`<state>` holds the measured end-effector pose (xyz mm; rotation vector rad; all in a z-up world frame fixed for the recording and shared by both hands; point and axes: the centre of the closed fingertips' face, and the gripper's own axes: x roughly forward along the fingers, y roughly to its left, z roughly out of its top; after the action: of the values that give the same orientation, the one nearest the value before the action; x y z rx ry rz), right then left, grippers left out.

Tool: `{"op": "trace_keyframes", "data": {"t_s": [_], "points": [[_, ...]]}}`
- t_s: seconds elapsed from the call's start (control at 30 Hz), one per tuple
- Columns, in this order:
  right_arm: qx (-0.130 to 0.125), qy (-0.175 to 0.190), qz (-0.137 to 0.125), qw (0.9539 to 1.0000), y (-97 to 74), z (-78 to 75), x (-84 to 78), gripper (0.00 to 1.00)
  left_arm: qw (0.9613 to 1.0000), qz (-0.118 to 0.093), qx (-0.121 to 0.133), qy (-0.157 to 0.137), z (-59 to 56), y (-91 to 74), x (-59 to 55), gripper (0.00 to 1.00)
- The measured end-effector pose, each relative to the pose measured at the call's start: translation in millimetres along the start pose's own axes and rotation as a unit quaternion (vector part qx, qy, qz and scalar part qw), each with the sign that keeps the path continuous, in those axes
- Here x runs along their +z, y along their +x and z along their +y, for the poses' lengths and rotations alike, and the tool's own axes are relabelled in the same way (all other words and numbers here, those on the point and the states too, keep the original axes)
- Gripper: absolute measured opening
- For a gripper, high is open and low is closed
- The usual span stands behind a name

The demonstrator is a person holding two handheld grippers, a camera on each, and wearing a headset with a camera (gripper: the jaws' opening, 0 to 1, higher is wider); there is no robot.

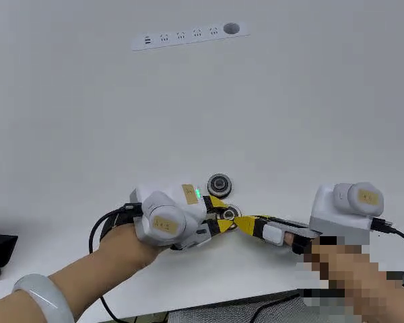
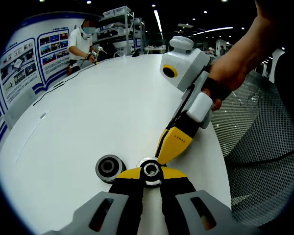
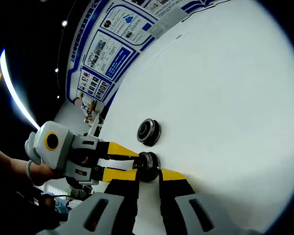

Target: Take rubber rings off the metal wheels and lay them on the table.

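White table [image 1: 289, 121], yellow-tipped black left tongs [image 2: 151, 171] and right tongs [image 3: 148, 171], black-rimmed silver wheels [image 1: 219, 184]

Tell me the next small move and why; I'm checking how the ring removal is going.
Probably pull the right hand-held gripper slowly away from the left hand-held gripper, which should hold steady. Both sets of jaws appear closed on the same wheel from opposite sides, so drawing apart would likely work its rubber off the rim. The second wheel lies free beside it.
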<state>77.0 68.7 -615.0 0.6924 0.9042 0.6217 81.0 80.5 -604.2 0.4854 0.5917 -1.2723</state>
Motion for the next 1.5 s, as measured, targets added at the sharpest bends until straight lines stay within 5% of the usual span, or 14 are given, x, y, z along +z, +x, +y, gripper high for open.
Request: {"op": "trace_keyframes", "data": {"t_s": [1.5], "points": [[0.026, 0.006, 0.000, 0.9996, -2.6, 5.6, 2.6, 0.16, 1.0000, -0.003, 0.004, -0.008, -1.4, -0.9, 0.2, 0.12]]}}
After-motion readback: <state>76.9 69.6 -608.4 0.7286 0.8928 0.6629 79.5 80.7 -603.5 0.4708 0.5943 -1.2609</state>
